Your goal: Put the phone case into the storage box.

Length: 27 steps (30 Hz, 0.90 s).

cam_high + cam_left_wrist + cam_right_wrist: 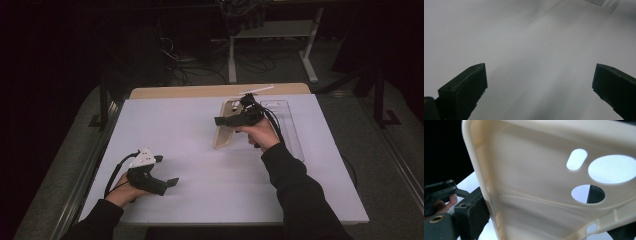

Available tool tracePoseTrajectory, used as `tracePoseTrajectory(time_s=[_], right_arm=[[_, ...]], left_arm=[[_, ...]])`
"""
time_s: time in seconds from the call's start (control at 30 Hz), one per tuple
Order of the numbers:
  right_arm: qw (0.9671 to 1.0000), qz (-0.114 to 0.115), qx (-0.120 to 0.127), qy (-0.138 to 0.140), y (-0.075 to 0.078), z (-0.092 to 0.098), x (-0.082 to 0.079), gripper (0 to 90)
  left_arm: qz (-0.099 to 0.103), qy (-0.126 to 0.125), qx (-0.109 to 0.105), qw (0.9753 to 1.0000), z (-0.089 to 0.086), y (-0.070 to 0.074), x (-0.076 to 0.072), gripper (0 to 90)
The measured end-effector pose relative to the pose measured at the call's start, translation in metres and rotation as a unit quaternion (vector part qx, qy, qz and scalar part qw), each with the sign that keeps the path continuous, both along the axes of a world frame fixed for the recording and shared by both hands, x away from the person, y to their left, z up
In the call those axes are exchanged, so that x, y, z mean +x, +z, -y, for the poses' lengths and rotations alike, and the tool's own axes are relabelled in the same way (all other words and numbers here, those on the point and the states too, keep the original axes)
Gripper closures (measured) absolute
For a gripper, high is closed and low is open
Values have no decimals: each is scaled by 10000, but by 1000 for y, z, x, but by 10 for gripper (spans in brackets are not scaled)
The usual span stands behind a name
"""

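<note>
A cream phone case [222, 132] is at the middle right of the white table [200, 160], with one long edge raised. My right gripper [223, 121] is shut on its far end. In the right gripper view the case's inner side [536, 182] with its camera cut-outs spans the frame. One black jaw presses its left rim, and the other shows through a round hole. My left gripper [167, 170] rests low at the front left, open, with bare table between its fingers [465, 87].
A clear plastic tray [287, 125] lies just right of the case. Small white parts [235, 105] and a white stick [256, 90] sit near the table's far edge. Dark floor, cables and desk legs lie beyond. The other hand's gripper [442, 191] appears at the left.
</note>
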State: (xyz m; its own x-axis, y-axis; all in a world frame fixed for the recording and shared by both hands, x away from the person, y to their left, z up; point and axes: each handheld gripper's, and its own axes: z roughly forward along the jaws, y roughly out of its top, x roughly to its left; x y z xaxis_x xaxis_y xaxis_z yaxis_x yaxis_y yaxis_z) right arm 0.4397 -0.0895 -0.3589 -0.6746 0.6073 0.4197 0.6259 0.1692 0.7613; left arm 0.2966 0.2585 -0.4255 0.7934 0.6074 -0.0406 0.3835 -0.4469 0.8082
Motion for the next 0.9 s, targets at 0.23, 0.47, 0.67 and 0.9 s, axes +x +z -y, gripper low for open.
tracePoseTrajectory(time_s=[0.23,0.47,0.67,0.9], right_arm=[[9998,43,-19,-183,11,12,7,76],[9994,122,-95,-325,21,23,13,77],[9991,131,-101,-397,28,29,18,78],[9985,129,-117,-525,35,36,24,78]], left_arm=[[-40,27,56,10000,1,-1,1,0],[-115,43,41,9999,2,-2,1,0],[-109,44,60,9999,2,-2,1,0],[-125,25,116,9999,2,-2,1,0]])
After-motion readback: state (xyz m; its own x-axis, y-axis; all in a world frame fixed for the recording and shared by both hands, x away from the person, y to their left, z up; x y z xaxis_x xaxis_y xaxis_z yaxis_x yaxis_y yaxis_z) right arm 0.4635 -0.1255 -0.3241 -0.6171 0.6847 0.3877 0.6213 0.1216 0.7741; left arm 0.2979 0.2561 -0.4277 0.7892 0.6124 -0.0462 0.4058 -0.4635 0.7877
